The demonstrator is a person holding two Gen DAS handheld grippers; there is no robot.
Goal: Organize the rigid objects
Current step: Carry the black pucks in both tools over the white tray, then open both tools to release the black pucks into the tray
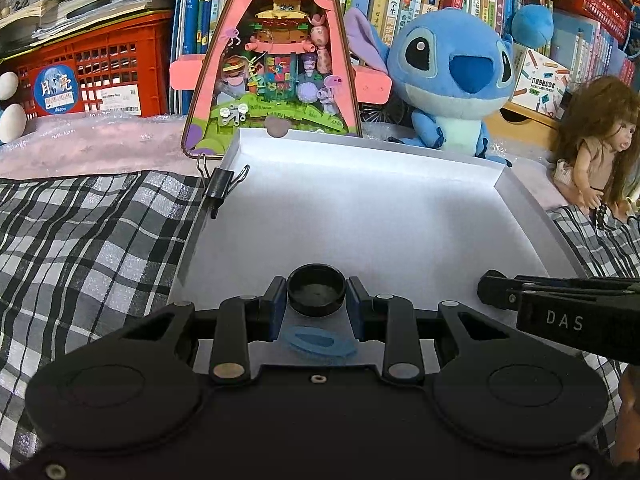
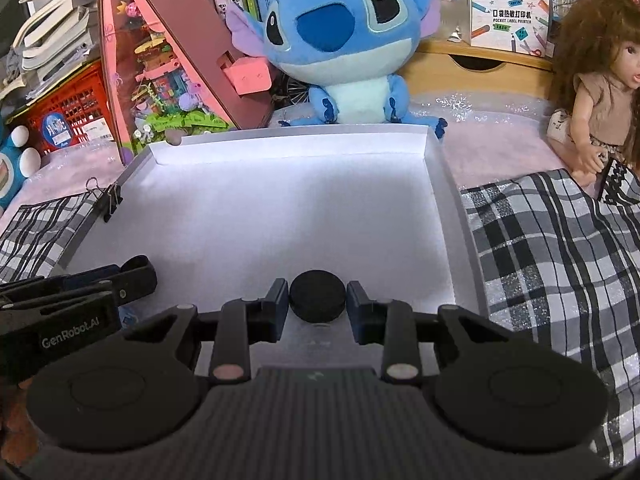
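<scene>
The left gripper is clamped on a round black cap, one blue pad on each side of it. The cap sits with its hollow side turned up, so its rim and dull inner floor face the camera; being round, it has no long axis to speak of. It hangs just ahead of the gripper body, over the near edge of a shallow white tray.

The right gripper grips a second black cap, this one with its flat closed face up. Its pads meet the cap's sides closely, though the contact on the right side is hard to make out. This cap is likewise held over the tray's near part, straight ahead of the fingers.

So there are two caps, one per gripper. A blue oval piece lies on the tray floor beneath the left gripper, behind its fingertips; the linkage partly covers it, and what it is stays unclear.

One black binder clip grips the tray's left wall, ahead and to the left of both grippers. Each gripper shows at the edge of the other's view, cut off by the frame. Beyond the tray's far wall stand one blue plush toy, one pink triangular display case and one doll, which the frame edge crops. Checked cloth lies on both sides of the tray.
</scene>
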